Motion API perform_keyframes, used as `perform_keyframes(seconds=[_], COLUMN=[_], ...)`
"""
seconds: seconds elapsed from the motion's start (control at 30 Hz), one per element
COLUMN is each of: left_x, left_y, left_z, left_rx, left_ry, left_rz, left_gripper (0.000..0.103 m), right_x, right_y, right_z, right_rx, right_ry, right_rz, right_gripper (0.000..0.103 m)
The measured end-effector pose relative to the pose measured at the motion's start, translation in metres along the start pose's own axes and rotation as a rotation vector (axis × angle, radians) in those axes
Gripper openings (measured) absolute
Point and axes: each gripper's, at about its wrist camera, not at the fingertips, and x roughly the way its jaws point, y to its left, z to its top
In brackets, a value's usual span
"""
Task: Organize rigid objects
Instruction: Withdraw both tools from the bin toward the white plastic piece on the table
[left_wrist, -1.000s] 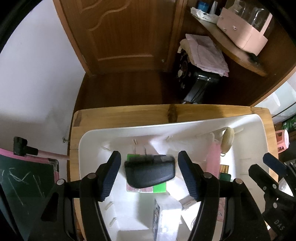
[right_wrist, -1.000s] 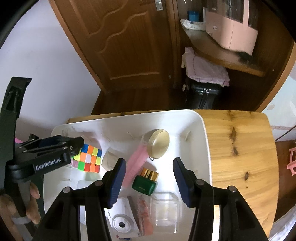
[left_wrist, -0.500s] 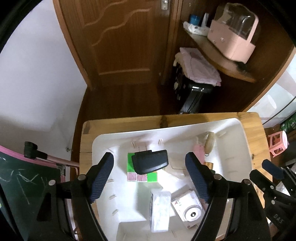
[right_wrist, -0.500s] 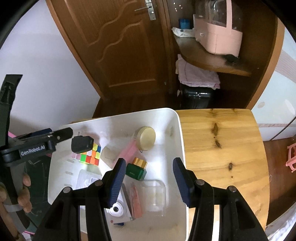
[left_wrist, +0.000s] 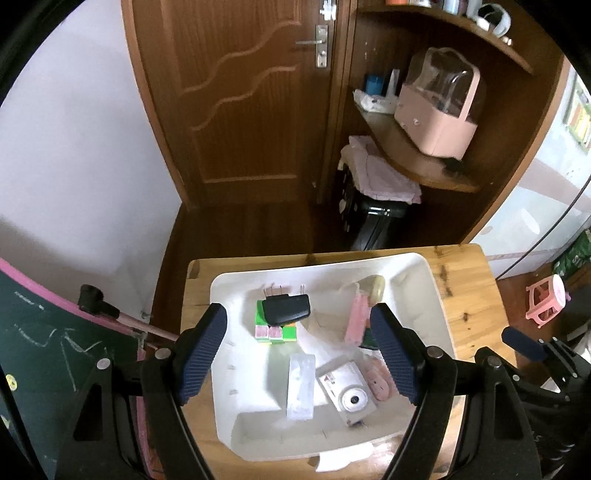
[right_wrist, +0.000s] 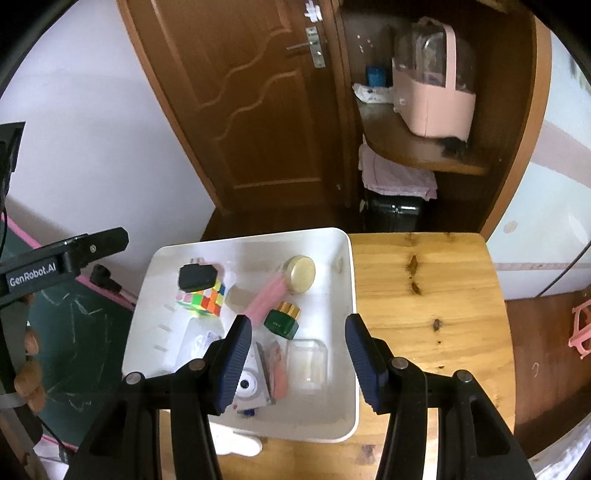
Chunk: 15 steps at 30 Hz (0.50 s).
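Observation:
A white bin (left_wrist: 430, 280) (right_wrist: 351, 280) sits on a wooden table (right_wrist: 424, 295). In it a black charger plug (left_wrist: 285, 307) (right_wrist: 197, 277) lies on a colour cube (left_wrist: 275, 330) (right_wrist: 207, 301). A pink tube (left_wrist: 356, 319) (right_wrist: 264, 297), a round gold lid (right_wrist: 301, 274), a green bottle (right_wrist: 282, 321), a white camera (left_wrist: 349, 393) and a clear box (right_wrist: 307, 363) lie beside them. My left gripper (left_wrist: 297, 350) is open and empty, high above the bin. My right gripper (right_wrist: 299, 363) is open and empty above the bin's near right part.
A brown door (left_wrist: 240, 92) and a corner shelf with a pink case (left_wrist: 436, 122) stand behind the table. A dark chalkboard (left_wrist: 44, 354) leans at the left. A pink stool (left_wrist: 546, 301) stands on the floor at the right.
My left gripper has opened wide, let go of the black charger plug on the cube, and risen up and back. My right gripper has also risen away from the bin.

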Motion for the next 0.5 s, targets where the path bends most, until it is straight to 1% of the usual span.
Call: perform_keyframes(seconds=[0.23,0.37,0.43,0.47,0.5], left_x=[-0.043,-0.065,-0.074,-0.078,-0.082], left_y=[-0.002,-0.001,-0.003,-0.004,-0.004], left_z=[-0.02,-0.038,-0.048,-0.053,-0.058], left_rx=[0.001,-0.001,0.007,0.012,0.014], left_ry=[-0.043,-0.062,-0.075,-0.084,-0.09], left_rz=[0.009,0.009,0.017,0.024,0.029], left_gripper=[0.083,0.083,0.084,0.085,0.088], right_x=[-0.04,-0.059,-0.066,-0.069,-0.071], right_y=[0.006,0.012,0.016,0.017,0.019], right_z=[-0.017,-0.032,-0.041,-0.046,-0.051], right_rx=[-0.044,-0.08,-0.098,-0.109,-0.121], right_ry=[-0.038,-0.049,-0.05,-0.052,-0.054], right_rz=[0.029,0.045,0.067,0.074,0.08], right_gripper=[0.053,0.053,0.053,0.053,0.053])
